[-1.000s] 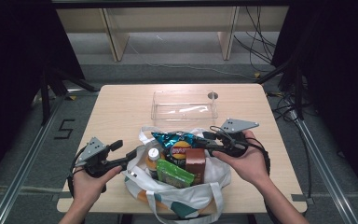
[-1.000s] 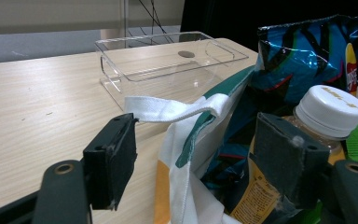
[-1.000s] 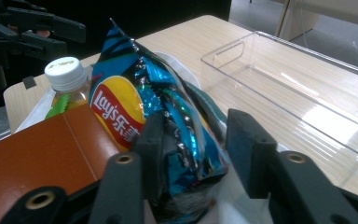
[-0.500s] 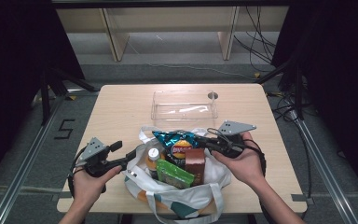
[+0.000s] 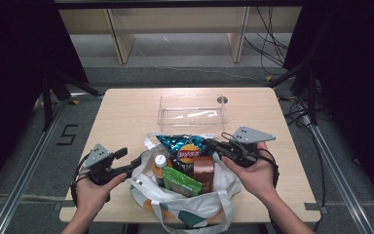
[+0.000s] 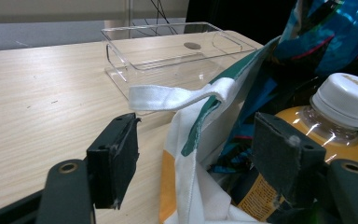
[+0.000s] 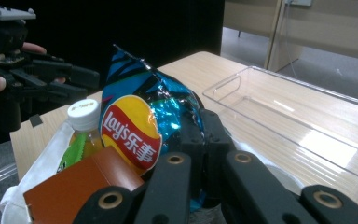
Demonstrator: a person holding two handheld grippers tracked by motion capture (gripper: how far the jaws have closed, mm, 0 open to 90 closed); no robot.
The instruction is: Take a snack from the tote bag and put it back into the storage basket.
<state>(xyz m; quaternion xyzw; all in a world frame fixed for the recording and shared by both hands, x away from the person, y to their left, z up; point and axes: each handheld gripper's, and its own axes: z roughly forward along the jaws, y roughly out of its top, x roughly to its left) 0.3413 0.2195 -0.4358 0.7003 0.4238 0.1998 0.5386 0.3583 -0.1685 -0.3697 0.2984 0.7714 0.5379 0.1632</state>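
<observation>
My right gripper [image 5: 218, 146] has its jaws clamped together on the edge of the blue chip bag [image 5: 185, 147]; in the right gripper view the two black jaws meet with the crinkly foil of that bag [image 7: 140, 107] pinched between them, the yellow-and-red logo sitting just left of the tips. The bag stands up out of a white tote bag [image 5: 195, 207] at the near edge of the wooden table [image 5: 126, 107]. Right next to the chips, on the far side from my right jaws, there's an orange juice bottle [image 7: 85, 126] with a white cap, and below the logo a brown box [image 7: 74, 189]; a green packet [image 5: 180, 181] lies in front of those in the high view. My left gripper [image 6: 200, 158] is spread wide, holding nothing, with the tote's white and green fabric rim [image 6: 191, 140] hanging between the jaws and the bottle [image 6: 326, 121] just behind my right-hand pad. A loose white strap [image 6: 168, 95] sticks out beyond my jaw tips. Farther out past both pairs of jaws sits a clear plastic tray [image 5: 192, 108], well apart from the tote, nothing in it that I can see. My hands [image 5: 260, 173] come in from the near edge.
</observation>
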